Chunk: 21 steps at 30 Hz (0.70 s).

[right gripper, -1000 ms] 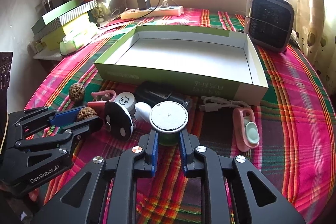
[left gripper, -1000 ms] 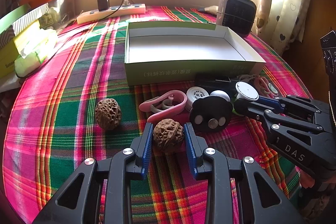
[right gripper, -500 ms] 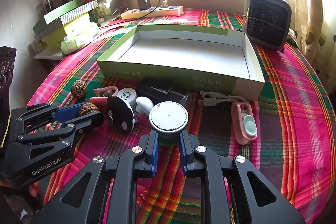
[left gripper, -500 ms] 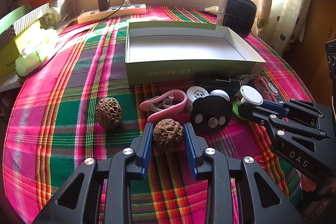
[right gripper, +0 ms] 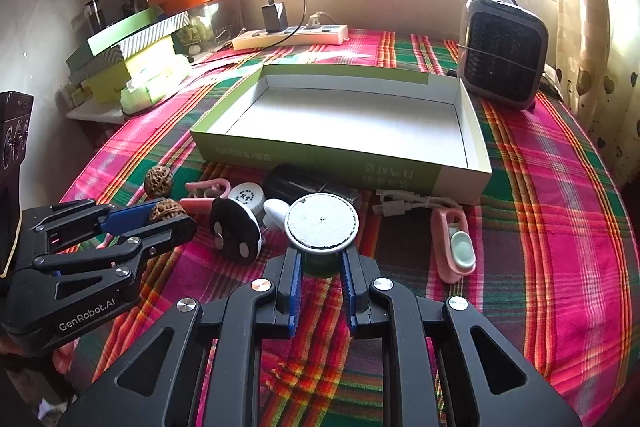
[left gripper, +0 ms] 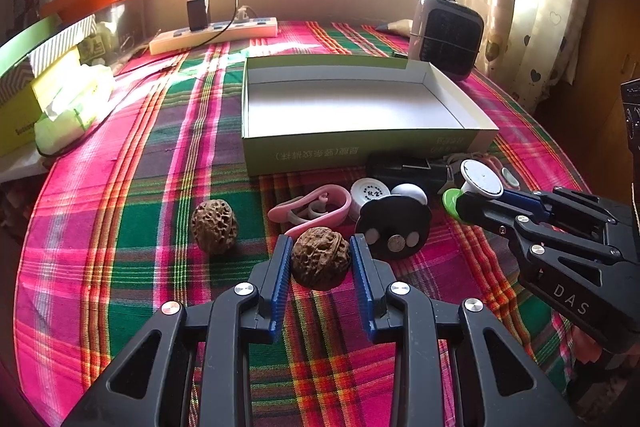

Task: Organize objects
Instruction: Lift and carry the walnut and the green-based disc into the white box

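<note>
A brown walnut (left gripper: 320, 259) sits between the blue pads of my left gripper (left gripper: 321, 241), which is shut on it; the right wrist view shows the same walnut (right gripper: 168, 209) in the left gripper (right gripper: 172, 217). My right gripper (right gripper: 320, 259) is shut on the green body of a piece with a white round top (right gripper: 322, 223), held just off the cloth. From the left wrist camera this piece (left gripper: 480, 183) tilts in the right gripper (left gripper: 472, 205). A second walnut (left gripper: 215, 225) lies free to the left. The open green box (left gripper: 360, 147) behind is empty.
Between the grippers and the box lie a pink clip (left gripper: 316, 203), a white round tin (left gripper: 370, 193), a black disc with coin cells (left gripper: 394, 227), a black device (left gripper: 408, 169), a white cable (right gripper: 404, 205) and a pink case (right gripper: 454, 243). A heater (right gripper: 502, 53) and power strip (left gripper: 216, 35) stand behind.
My right gripper has drifted a little to the right in the left wrist view, carrying the white-topped piece. The left pads have closed slightly on the walnut.
</note>
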Each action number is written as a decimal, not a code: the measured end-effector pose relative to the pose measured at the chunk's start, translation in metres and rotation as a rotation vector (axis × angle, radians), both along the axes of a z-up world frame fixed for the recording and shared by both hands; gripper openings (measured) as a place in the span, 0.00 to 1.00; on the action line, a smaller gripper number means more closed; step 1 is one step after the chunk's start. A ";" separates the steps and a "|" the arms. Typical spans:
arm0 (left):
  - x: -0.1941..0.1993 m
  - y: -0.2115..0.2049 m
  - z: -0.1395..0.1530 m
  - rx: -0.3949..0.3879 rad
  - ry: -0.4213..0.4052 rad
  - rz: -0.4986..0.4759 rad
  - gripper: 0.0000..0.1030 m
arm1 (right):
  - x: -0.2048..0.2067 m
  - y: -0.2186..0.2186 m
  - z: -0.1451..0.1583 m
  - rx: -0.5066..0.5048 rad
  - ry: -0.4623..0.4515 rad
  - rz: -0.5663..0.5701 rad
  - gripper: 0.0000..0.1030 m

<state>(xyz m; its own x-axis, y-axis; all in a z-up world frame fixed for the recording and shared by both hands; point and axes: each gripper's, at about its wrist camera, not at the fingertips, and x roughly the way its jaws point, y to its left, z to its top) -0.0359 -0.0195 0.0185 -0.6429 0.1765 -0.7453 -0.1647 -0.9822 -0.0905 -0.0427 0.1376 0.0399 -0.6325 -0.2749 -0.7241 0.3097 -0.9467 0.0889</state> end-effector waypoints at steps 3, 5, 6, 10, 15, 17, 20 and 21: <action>-0.001 0.001 0.007 0.003 0.015 -0.005 0.27 | 0.000 0.001 0.005 -0.002 0.012 0.000 0.17; -0.003 0.001 0.011 0.003 0.022 -0.008 0.27 | -0.001 0.002 0.008 -0.007 0.017 -0.001 0.17; -0.005 0.001 0.013 0.003 0.025 -0.011 0.27 | -0.001 0.002 0.009 -0.007 0.021 -0.001 0.17; -0.013 0.003 0.018 -0.008 0.037 -0.014 0.27 | -0.003 0.004 0.016 -0.003 0.038 -0.004 0.17; -0.025 0.004 0.025 -0.002 0.045 -0.024 0.27 | -0.010 0.008 0.023 -0.002 0.061 -0.011 0.17; -0.031 0.005 0.028 0.006 0.052 -0.029 0.27 | -0.016 0.010 0.025 -0.006 0.062 -0.016 0.17; -0.044 0.004 0.032 0.021 0.051 -0.026 0.27 | -0.025 0.014 0.029 -0.008 0.067 -0.024 0.17; -0.048 0.004 0.033 0.023 0.052 -0.023 0.27 | -0.027 0.015 0.030 -0.009 0.067 -0.024 0.17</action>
<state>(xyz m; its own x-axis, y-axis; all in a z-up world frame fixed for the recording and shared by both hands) -0.0843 -0.0154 0.0518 -0.6760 0.2081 -0.7069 -0.1921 -0.9759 -0.1036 -0.0701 0.1523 0.0696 -0.6861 -0.2657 -0.6773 0.2926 -0.9531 0.0775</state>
